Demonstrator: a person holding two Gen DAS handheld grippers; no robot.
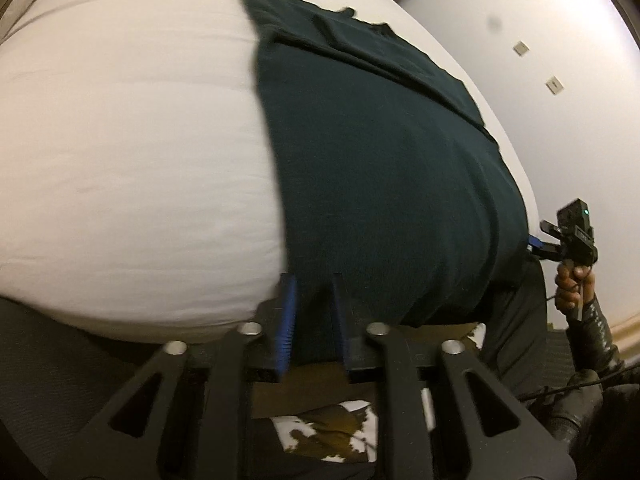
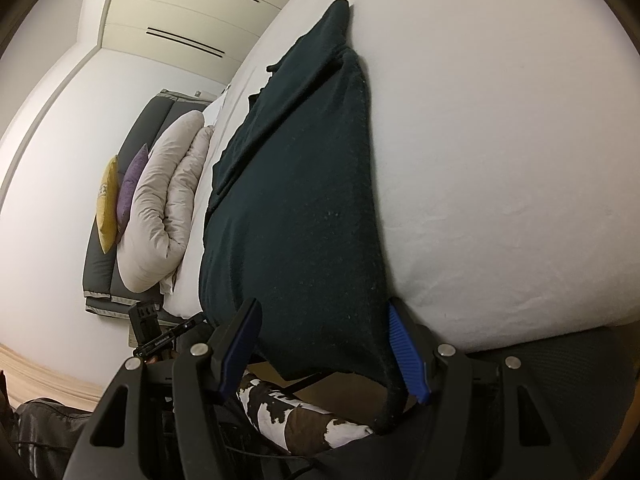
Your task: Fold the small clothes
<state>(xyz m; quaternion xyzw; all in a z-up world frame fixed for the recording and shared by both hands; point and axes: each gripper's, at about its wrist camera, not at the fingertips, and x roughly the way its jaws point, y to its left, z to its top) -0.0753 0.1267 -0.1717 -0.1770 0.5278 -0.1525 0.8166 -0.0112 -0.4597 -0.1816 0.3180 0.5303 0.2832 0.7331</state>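
The dark green knitted garment point(image 1: 372, 168) is lying spread lengthwise on the white-sheeted bed point(image 1: 128, 152), its far end already doubled into a few overlapping layers and its near hem hanging a little over the bed's front edge. That overhang looks deliberate: it is giving both tools a free edge to take without digging into the mattress. The left tool point(image 1: 314, 320) is sitting at the near left corner of the hem, its blue ribbed pads point(image 1: 286, 320) standing narrowly apart with the cloth edge running between them; the pads are not visibly pressing, so I am reading this as parted, not pinching. The right tool point(image 2: 324, 344) is straddling the hem's opposite corner, jaws spread wide, one blue pad on each side of the drooping fabric and neither one touching it firmly. In the left wrist view the person's hand point(image 1: 576, 280) is gripping the right tool's handle just beyond the garment's right edge. Judgement: both tools are lining up on the two near corners for a lengthwise fold away from the person. Grey pillows point(image 2: 168, 200) are lying at the head of the bed, well apart.
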